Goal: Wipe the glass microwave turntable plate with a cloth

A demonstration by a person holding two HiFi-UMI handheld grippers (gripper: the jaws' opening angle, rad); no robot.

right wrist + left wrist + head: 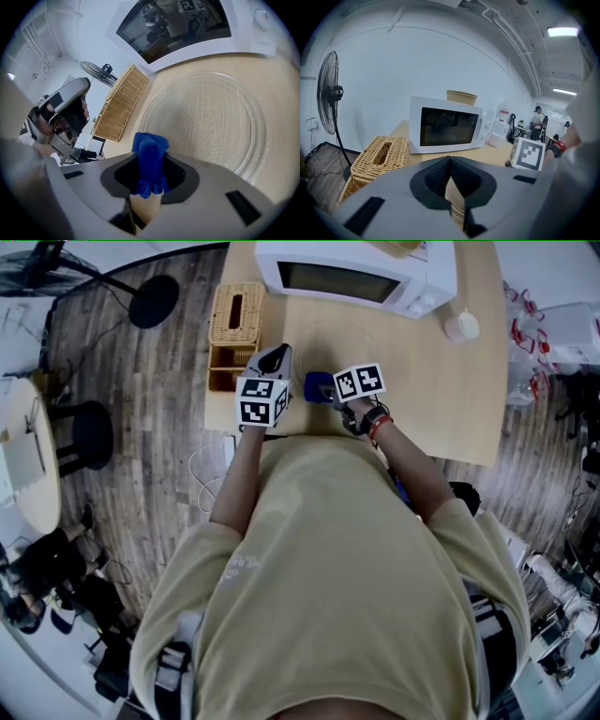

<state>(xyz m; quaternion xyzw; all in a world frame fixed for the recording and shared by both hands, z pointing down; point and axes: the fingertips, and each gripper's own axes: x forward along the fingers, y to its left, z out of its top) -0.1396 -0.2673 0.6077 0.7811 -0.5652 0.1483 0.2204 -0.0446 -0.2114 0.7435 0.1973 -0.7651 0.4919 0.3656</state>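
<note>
Right tongs (149,180) pinch a bunched blue cloth (150,154), with its wad protruding past the tips so that fabric, not the tips, would meet the glass. Plate (206,122) lies flat on the worktop (281,79) before the microwave (178,28), just ahead of the cloth, probably for full access. Left tongs (451,187) are pressed together, empty, and held aside.

L gripper (450,161) closed, R gripper (149,157) clamped
</note>
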